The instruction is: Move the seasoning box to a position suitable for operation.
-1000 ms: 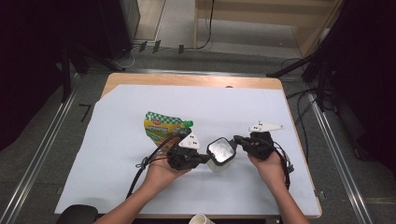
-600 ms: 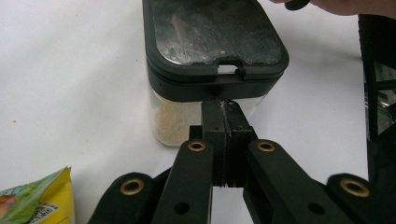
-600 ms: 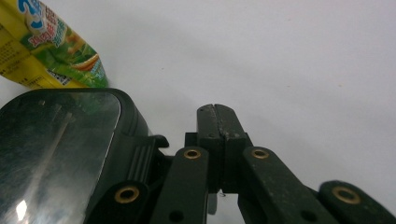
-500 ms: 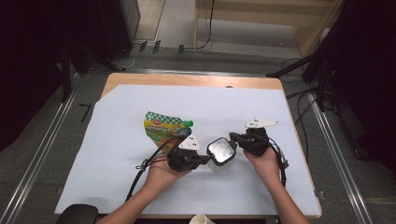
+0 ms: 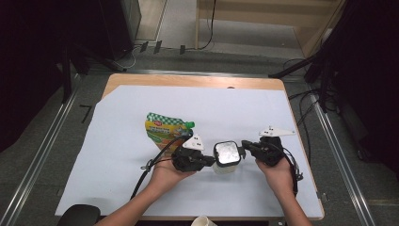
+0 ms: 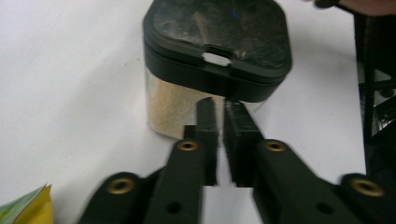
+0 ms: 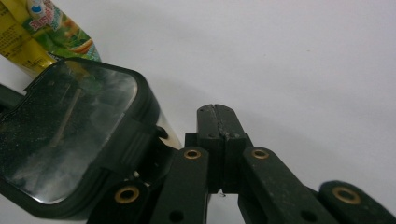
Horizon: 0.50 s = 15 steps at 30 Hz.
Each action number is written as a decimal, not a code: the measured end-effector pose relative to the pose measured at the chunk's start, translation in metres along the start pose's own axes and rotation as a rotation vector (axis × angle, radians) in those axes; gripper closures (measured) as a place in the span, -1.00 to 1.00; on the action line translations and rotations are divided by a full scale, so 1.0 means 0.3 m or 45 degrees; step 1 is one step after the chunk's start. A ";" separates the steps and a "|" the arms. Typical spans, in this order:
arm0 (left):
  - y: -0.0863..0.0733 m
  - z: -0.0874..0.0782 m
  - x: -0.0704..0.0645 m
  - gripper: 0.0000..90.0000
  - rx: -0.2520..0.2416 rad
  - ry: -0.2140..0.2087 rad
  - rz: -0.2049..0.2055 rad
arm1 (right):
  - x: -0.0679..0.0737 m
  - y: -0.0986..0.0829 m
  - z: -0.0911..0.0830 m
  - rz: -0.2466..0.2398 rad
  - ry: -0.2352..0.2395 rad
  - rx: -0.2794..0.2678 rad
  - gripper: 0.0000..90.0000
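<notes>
The container (image 5: 227, 155) stands on the table (image 5: 141, 82), toward its near edge. The left gripper (image 5: 210, 161) lies just left of the container, the right gripper (image 5: 243, 146) just right, the pouch (image 5: 164, 129) behind-left.

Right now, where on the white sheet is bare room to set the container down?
Free: the far strip behind the snack pouch, and the left part. Crowded: the middle, where the left gripper and right gripper flank the black-lidded container.
</notes>
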State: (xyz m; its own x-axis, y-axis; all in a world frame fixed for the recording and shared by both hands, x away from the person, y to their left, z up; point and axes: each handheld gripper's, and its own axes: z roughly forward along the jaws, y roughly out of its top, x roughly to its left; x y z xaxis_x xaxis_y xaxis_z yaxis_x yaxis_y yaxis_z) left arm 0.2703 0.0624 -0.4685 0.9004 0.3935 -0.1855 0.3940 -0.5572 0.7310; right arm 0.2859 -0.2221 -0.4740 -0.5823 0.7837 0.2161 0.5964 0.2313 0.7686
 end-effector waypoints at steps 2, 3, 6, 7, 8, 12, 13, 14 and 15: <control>0.007 -0.021 -0.001 0.57 -0.036 -0.044 -0.008 | 0.001 -0.002 -0.024 0.014 -0.011 -0.012 1.00; 0.012 -0.030 -0.003 0.47 -0.041 -0.048 -0.002 | 0.005 -0.004 -0.036 0.004 -0.019 -0.016 1.00; 0.032 -0.047 -0.011 0.13 -0.060 -0.047 0.046 | 0.026 -0.020 -0.063 -0.012 -0.020 -0.012 1.00; 0.038 -0.042 -0.012 -0.05 -0.047 -0.052 0.050 | 0.032 -0.025 -0.067 -0.010 -0.014 -0.007 1.00; 0.043 -0.034 -0.016 -0.28 -0.038 -0.041 0.052 | 0.038 -0.031 -0.071 -0.022 -0.010 -0.001 1.00; 0.051 0.001 -0.029 -0.64 -0.012 -0.047 0.063 | 0.048 -0.049 -0.083 -0.020 -0.011 0.013 1.00; 0.053 0.007 -0.029 -0.66 -0.009 -0.040 0.061 | 0.047 -0.052 -0.084 -0.015 -0.009 0.017 1.00; 0.056 0.011 -0.028 -0.69 -0.001 -0.025 0.061 | 0.045 -0.054 -0.083 -0.015 -0.007 0.019 1.00; 0.057 0.013 -0.024 -0.70 0.003 -0.024 0.062 | 0.045 -0.055 -0.082 -0.010 -0.008 0.024 1.00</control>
State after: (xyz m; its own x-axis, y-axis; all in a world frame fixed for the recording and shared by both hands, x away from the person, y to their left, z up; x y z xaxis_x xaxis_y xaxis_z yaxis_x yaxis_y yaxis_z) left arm 0.2712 0.0472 -0.4573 0.9220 0.3519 -0.1617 0.3497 -0.5771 0.7380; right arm 0.2545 -0.2294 -0.4690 -0.5839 0.7852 0.2063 0.6019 0.2482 0.7590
